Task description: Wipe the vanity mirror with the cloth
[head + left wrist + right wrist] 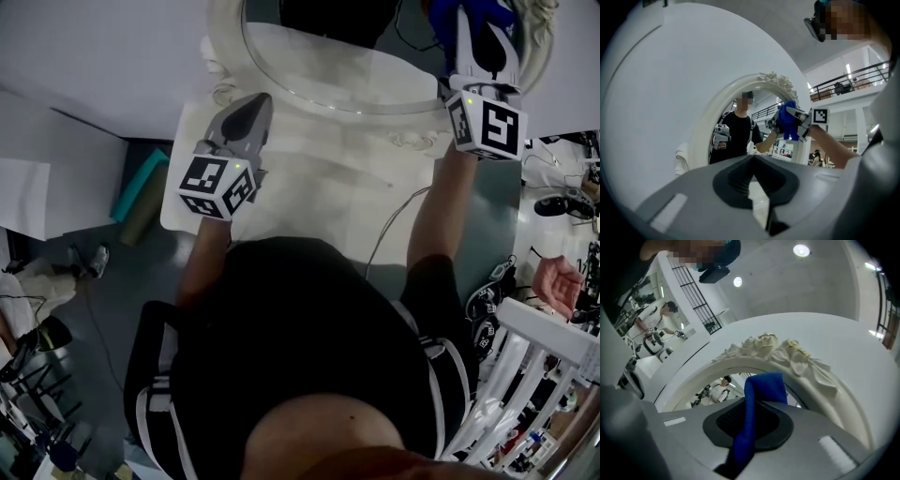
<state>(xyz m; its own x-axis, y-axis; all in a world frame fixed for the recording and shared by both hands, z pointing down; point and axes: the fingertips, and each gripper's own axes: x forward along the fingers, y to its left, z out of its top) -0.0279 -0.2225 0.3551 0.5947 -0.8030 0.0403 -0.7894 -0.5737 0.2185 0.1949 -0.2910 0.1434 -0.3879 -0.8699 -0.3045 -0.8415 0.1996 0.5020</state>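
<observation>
1. The right tongs [753, 405] are clamped on the blue cloth [761, 386]. It runs up between the jaws, and its free end stands out past their tips.
2. The left tongs [752, 159] are closed tip to tip with nothing between them.
3. In the right gripper view, the cloth end sits in front of the upper glass of the vanity mirror [787, 352], just under the carved floral crest. Whether it touches the glass I cannot tell.
4. In the left gripper view, the cloth [789, 123] shows at the right edge of the mirror [705, 126], near its top.
5. In the head view, the right tongs [478, 42] are raised at the mirror's [319, 66] right side with the cloth [483, 26]. The left tongs [251, 111] point at the mirror's lower left, above the white surface [309, 178].
6. A thin cable [394, 220] crosses that surface.
</observation>
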